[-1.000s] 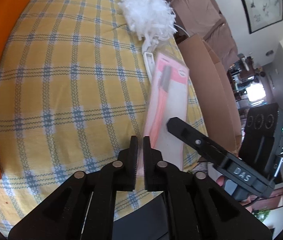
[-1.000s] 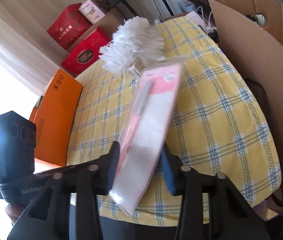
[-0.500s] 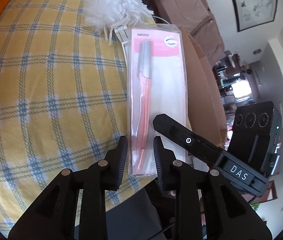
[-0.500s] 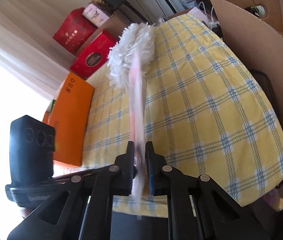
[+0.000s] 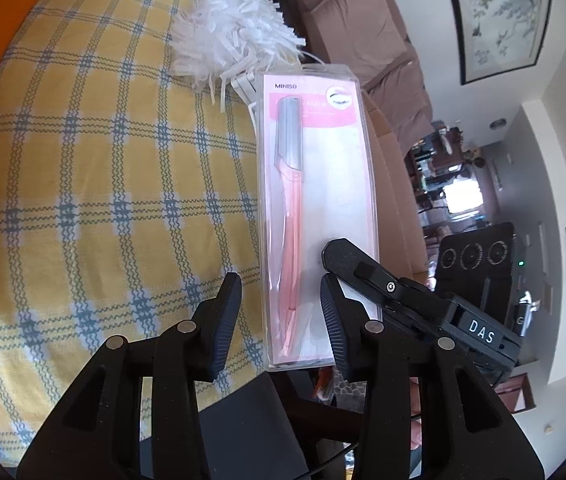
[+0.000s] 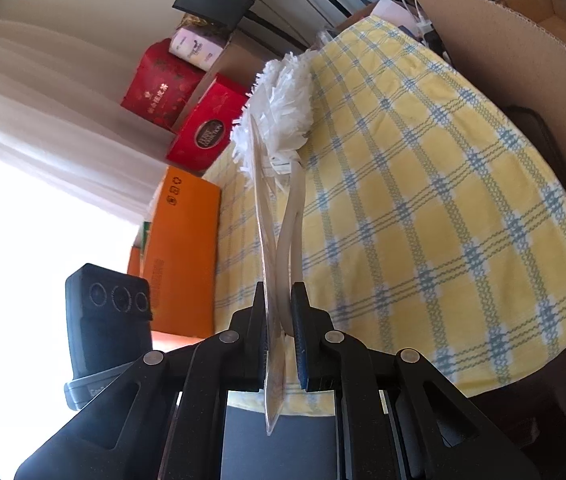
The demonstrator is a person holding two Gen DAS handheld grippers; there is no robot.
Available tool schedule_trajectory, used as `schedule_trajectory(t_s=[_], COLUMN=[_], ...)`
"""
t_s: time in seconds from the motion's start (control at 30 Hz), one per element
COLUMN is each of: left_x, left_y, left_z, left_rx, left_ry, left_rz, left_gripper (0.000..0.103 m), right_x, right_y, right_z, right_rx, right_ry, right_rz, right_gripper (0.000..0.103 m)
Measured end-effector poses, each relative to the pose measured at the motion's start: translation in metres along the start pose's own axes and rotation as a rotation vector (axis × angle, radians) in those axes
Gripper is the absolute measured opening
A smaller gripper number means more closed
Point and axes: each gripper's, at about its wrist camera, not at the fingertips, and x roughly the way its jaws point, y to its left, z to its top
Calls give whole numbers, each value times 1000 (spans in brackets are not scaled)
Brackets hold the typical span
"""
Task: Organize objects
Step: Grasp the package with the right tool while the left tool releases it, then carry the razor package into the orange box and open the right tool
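A: Since half a second ago, left gripper (image 5: pixel 281 306) has spread from a narrow gap to wide; razor pack (image 5: pixel 315 216) now stands between its fingers, touching neither as far as I can see.

B: Right gripper (image 6: pixel 279 322)?

A: Clamped on the pack's lower end. Its own camera sees the pack (image 6: pixel 269 264) edge-on, upright. In the left view, one right finger overlaps the pack face at 4 o'clock.

B: Pack position?

A: Held above the near edge of the checked tablecloth (image 5: pixel 95 184); top end points to 12 o'clock, toward the white duster (image 5: pixel 235 44). Pink razor inside, blade end up.

B: Surroundings?

A: Duster (image 6: pixel 283 100) lies on the cloth (image 6: pixel 423 200), handle running toward the right gripper. Orange box (image 6: pixel 183 256) at 9 o'clock, cardboard box (image 6: pixel 515 40) at 2 o'clock.
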Motion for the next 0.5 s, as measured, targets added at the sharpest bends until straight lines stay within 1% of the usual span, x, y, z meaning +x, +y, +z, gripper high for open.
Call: schedule_trajectory(t_s=[0.07, 0.1, 0.17, 0.23, 0.3, 0.5], left_x=[-2, -2, -4, -11, -12, -16], left_y=[-1, -2, -6, -3, -4, -4], left_z=[2, 3, 2, -2, -1, -1], left_rx=[-3, -1, 14, 28, 32, 24], left_ry=[-2, 0, -8, -9, -13, -18], left_rz=[-5, -11, -22, -20, -14, -20], left_gripper=[37, 36, 29, 19, 16, 15], right_x=[-2, -3, -3, -2, 0, 3], right_y=[3, 5, 12, 15, 13, 7], right_z=[-1, -2, -4, -5, -4, -5], right_rx=[11, 11, -20, -25, -13, 31], right_ry=[1, -1, -10, -8, -3, 11], right_rz=[30, 26, 12, 4, 6, 51], right_gripper=[11, 11, 11, 11, 11, 11])
